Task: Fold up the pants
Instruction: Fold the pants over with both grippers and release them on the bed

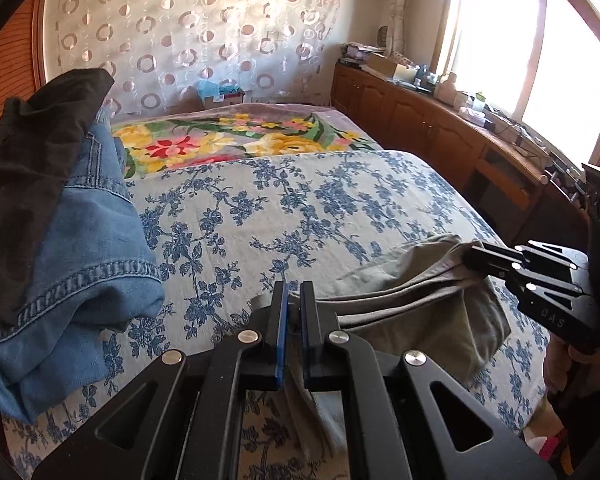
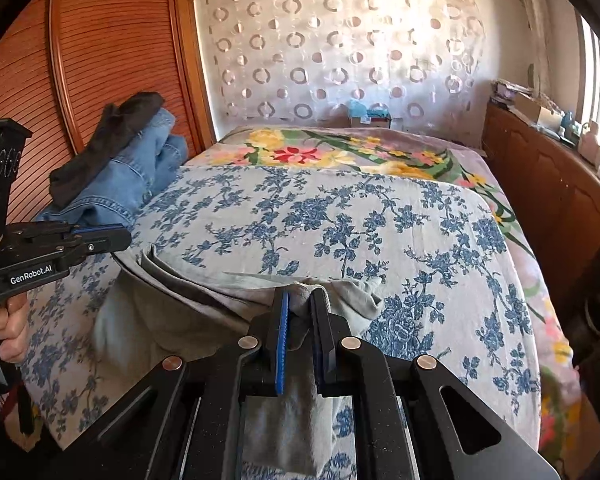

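I've got the pants lifted just over the near end of the bed, left gripper and right gripper each pinching an edge w/ cloth between the fingers; looks light, soft, floppy, so I'd grip edges/corners.

Three garments lie on one bed: one olive-grey pair of pants, one pair of jeans, one black piece (stacked on the jeans). Two claws: left claw, right claw.

Sunlit window, wooden cabinets
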The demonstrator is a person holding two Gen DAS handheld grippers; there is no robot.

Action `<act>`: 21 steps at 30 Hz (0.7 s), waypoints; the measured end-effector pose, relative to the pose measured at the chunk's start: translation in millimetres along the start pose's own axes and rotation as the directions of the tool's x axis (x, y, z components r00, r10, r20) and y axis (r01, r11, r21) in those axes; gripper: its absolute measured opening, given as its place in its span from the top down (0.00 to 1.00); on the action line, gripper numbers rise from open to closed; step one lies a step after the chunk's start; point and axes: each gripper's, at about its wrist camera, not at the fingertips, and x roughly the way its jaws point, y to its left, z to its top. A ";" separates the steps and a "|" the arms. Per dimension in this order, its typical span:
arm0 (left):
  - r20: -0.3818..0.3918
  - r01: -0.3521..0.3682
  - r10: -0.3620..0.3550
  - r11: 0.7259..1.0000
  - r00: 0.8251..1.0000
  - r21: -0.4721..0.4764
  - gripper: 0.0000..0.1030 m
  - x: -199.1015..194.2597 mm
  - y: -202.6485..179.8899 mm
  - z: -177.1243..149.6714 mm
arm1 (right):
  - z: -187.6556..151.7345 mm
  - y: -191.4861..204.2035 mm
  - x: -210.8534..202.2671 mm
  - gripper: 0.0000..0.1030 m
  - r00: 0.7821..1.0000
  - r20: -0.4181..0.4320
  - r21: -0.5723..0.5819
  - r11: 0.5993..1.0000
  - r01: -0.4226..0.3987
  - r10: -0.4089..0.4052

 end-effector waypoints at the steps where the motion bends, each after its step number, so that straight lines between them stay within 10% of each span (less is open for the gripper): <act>1: -0.003 -0.003 0.003 1.000 1.000 -0.001 0.93 1.9 -0.4 0.3 | 0.7 0.9 1.8 0.90 1.000 -0.004 0.001 1.000 0.002 -0.002; 10: 0.008 -0.031 0.031 0.999 0.999 0.012 0.93 -0.2 -3.3 -4.9 | 3.3 1.0 -2.4 0.85 1.000 0.001 0.025 1.000 -0.004 0.004; 14: 0.014 -0.015 0.014 1.000 1.000 0.013 0.92 -7.0 -3.2 -3.9 | 1.5 -5.7 -14.2 0.68 0.999 0.033 0.037 0.999 0.003 -0.004; 21: -0.001 0.001 -0.001 0.999 1.000 0.035 0.56 -8.9 -7.2 -12.3 | -8.4 -10.0 -22.6 0.67 0.999 0.035 0.036 0.999 -0.033 0.032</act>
